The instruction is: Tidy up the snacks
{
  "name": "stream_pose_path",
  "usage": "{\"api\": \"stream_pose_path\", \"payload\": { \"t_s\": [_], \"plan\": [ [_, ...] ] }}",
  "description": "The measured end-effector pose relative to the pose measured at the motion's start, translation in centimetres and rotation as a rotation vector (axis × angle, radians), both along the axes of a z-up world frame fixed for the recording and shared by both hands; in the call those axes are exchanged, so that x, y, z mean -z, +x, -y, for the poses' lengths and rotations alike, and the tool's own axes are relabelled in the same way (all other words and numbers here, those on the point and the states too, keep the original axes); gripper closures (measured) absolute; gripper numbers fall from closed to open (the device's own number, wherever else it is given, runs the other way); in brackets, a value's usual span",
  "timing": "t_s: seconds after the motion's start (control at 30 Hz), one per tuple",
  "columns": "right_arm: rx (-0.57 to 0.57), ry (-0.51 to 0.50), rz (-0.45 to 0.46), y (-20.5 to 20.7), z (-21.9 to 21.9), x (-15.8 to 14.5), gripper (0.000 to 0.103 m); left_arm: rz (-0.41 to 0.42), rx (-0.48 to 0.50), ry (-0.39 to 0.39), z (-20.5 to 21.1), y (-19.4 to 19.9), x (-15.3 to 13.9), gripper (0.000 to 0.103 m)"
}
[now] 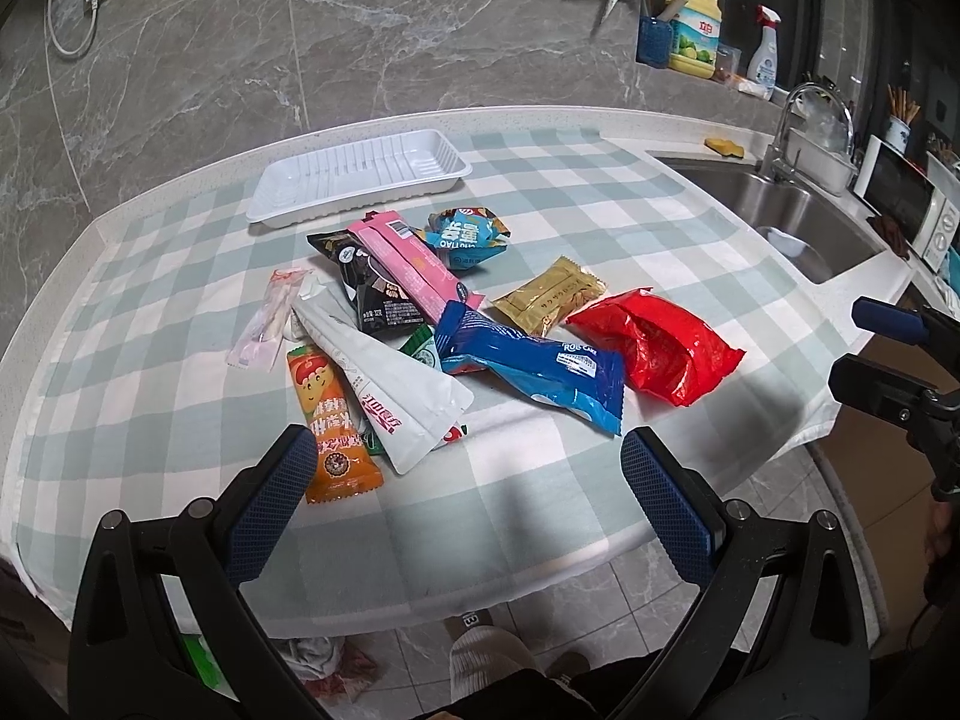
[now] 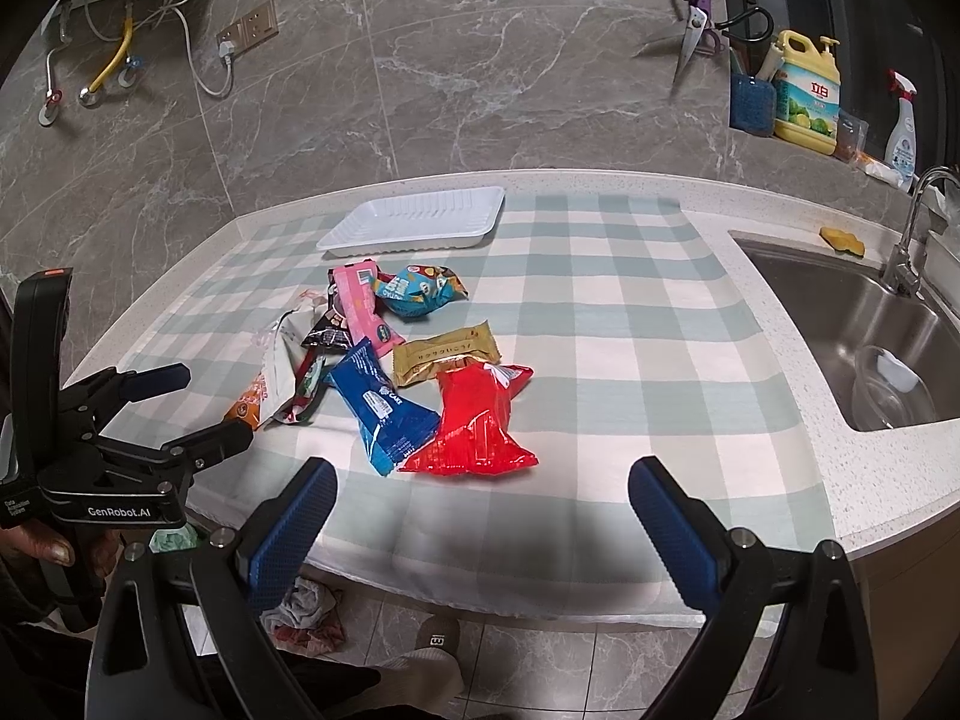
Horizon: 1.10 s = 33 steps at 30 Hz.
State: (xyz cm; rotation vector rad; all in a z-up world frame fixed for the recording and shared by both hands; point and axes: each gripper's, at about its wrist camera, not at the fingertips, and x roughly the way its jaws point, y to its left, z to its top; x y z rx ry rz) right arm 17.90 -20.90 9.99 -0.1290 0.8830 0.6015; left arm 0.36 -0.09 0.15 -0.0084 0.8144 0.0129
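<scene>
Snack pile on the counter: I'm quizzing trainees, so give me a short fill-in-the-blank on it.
1. The white tray holds ____ snacks.
2. The red packet lies beside the ____ roll cake packet.
3. Both the left tool and right tool are ____.

Missing words: no; blue; open

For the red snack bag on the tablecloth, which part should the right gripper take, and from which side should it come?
Take the red bag at its near flared end, where the sealed edge lies flat and free on the tablecloth. Come in with the open right gripper from the near table edge, jaws across the seal. Its far end touches the gold packet and its left side lies against the blue roll cake pack, so those sides look crowded.
</scene>
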Motion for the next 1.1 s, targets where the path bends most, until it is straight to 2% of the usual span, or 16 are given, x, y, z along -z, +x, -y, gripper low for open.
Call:
{"api": "stream_pose_path", "payload": {
  "t_s": [0.6, 0.7, 1.1],
  "plan": [
    [-0.002, -0.001, 0.000, 0.2, 0.6, 0.2, 0.003, 0.001, -0.001, 0.001, 0.2, 0.2, 0.0, 0.001],
    [-0.006, -0.002, 0.001, 0.1, -0.9, 0.1, 0.003, 0.000, -0.003, 0.005, 0.2, 0.3, 0.1, 0.001],
    [-0.005, -0.003, -0.001, 0.2, -0.8, 0.2, 0.003, 0.001, -0.010, 0.008, -0.2, 0.4, 0.3, 0.001]
  ]
}}
